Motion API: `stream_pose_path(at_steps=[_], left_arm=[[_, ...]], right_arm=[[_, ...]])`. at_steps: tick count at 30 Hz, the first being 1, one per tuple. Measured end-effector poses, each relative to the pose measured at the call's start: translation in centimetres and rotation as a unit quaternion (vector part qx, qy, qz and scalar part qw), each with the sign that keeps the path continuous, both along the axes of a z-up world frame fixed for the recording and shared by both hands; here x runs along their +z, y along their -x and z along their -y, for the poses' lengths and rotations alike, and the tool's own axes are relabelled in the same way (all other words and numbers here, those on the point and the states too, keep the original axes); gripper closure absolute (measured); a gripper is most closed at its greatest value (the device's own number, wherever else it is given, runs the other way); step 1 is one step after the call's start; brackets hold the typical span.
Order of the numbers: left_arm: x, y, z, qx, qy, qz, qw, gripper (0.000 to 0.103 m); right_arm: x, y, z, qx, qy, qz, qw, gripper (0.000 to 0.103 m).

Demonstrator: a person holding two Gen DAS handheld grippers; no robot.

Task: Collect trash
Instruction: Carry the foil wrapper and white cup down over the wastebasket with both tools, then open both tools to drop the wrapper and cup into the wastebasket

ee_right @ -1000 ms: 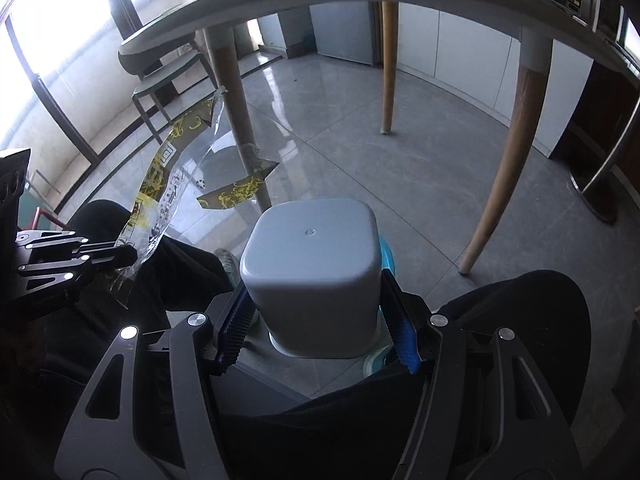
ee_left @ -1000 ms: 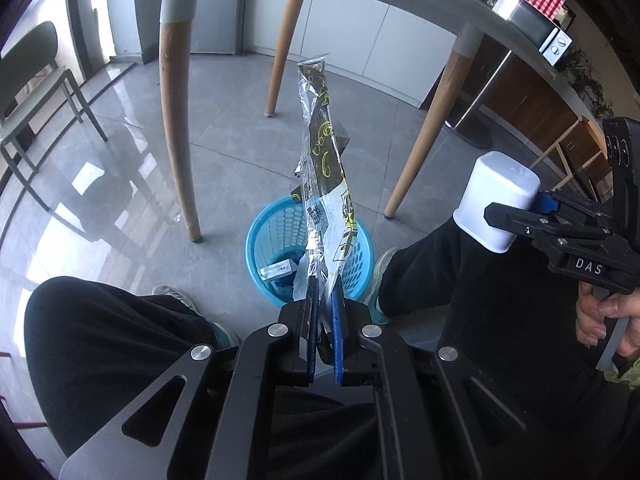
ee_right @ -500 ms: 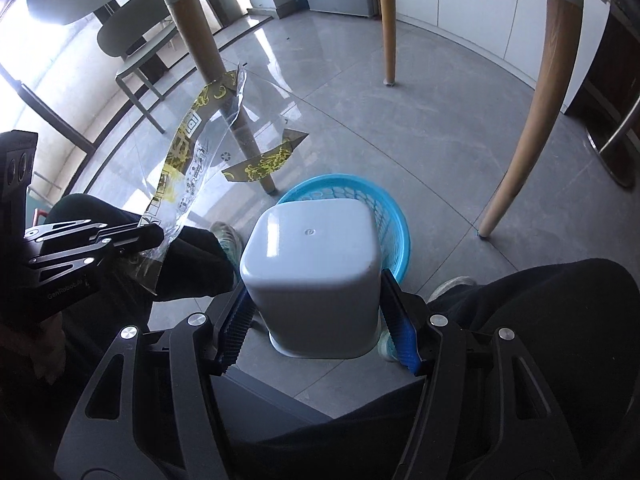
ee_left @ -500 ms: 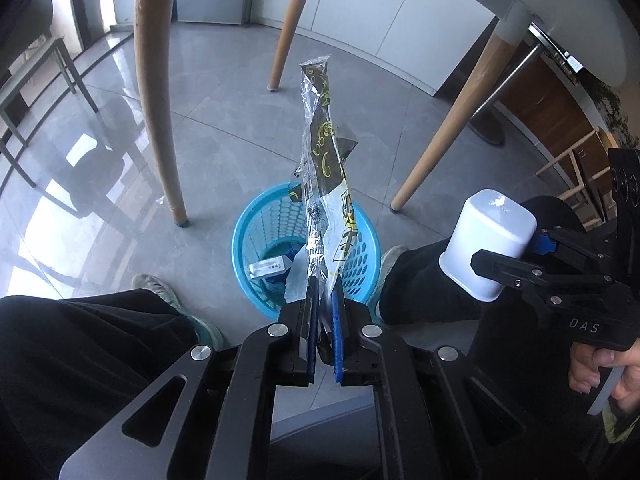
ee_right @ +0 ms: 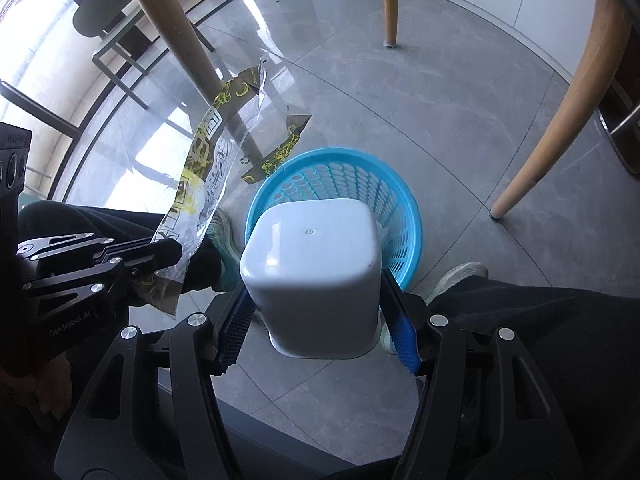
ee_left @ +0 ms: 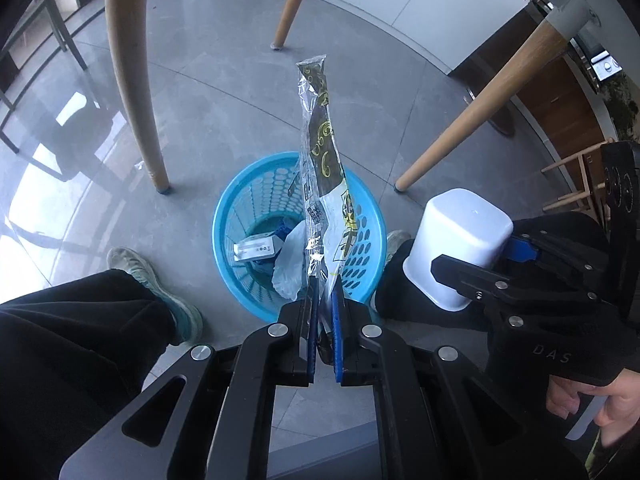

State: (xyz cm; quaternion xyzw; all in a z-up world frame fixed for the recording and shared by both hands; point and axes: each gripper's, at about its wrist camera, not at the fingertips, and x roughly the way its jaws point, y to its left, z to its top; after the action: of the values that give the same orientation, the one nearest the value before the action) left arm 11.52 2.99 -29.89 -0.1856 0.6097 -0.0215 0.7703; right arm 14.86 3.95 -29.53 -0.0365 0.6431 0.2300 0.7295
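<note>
My left gripper (ee_left: 325, 304) is shut on a clear plastic wrapper (ee_left: 323, 184) with black and yellow print, which sticks up over the blue perforated basket (ee_left: 240, 216) on the floor. Some trash, a white packet and crumpled plastic, lies inside the basket. My right gripper (ee_right: 316, 312) is shut on a white square plastic cup (ee_right: 312, 264), held bottom forward above the near rim of the basket (ee_right: 408, 216). The cup (ee_left: 460, 240) and right gripper (ee_left: 476, 272) hang right of the basket in the left wrist view. The left gripper (ee_right: 176, 256) with the wrapper (ee_right: 204, 160) shows left of the cup.
Wooden table legs (ee_left: 132, 72) (ee_left: 476, 116) (ee_left: 290, 4) stand around the basket on the grey tiled floor. The person's dark trouser legs and light shoes (ee_left: 156, 280) (ee_right: 460, 276) flank the basket. A chair (ee_right: 116, 36) stands further off near the windows.
Both grippers have come down toward the floor; the basket looks larger and nearer in both views. The tabletop has left the frame. Wrapper and cup stay gripped.
</note>
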Motion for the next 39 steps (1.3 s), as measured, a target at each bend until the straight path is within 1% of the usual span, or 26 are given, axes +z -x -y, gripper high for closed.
stream_pose_path(at_steps=[3, 7, 9, 12, 19, 23, 26, 30, 34, 39], left_arm=[[-1.3, -1.0, -0.4, 0.006, 0.017, -0.021, 0.9996, 0.098], [-3.2, -2.1, -0.7, 0.012, 0.029, -0.046, 0.9985, 0.098], [-4.8, -2.7, -1.1, 0.016, 0.047, -0.069, 0.9964, 0.098], [-6.7, -3.2, -1.5, 0.021, 0.057, -0.099, 0.9933, 0.098], [-9.4, -4.2, -2.1, 0.023, 0.056, -0.139, 0.9885, 0.098], [-10.5, -4.8, -2.0, 0.014, 0.044, -0.153, 0.9872, 0.098], [-11.5, -5.3, -2.1, 0.004, 0.040, -0.162, 0.9860, 0.098], [-13.5, -5.9, -2.1, -0.011, 0.025, -0.189, 0.9816, 0.098], [-14.5, -6.5, -2.1, -0.016, 0.021, -0.200, 0.9794, 0.098], [-14.8, -6.9, -2.0, -0.016, 0.022, -0.202, 0.9791, 0.097]], right_arm=[[-1.7, -0.8, -0.3, -0.002, 0.002, -0.024, 1.000, 0.046], [-3.7, -1.7, -0.7, -0.011, -0.002, -0.054, 0.998, 0.046], [-4.7, -2.1, -0.8, -0.017, -0.003, -0.069, 0.997, 0.046], [-5.9, -2.6, -1.1, -0.022, 0.004, -0.080, 0.997, 0.046], [-9.8, -3.8, -1.5, -0.028, 0.027, -0.120, 0.992, 0.046], [-12.2, -4.7, -1.6, -0.033, 0.041, -0.140, 0.989, 0.046], [-14.0, -5.2, -1.5, -0.041, 0.040, -0.159, 0.986, 0.046], [-15.9, -5.7, -1.5, -0.045, 0.047, -0.176, 0.982, 0.046], [-17.3, -6.2, -1.4, -0.048, 0.055, -0.188, 0.979, 0.046], [-17.8, -6.4, -1.5, -0.052, 0.051, -0.198, 0.977, 0.046]])
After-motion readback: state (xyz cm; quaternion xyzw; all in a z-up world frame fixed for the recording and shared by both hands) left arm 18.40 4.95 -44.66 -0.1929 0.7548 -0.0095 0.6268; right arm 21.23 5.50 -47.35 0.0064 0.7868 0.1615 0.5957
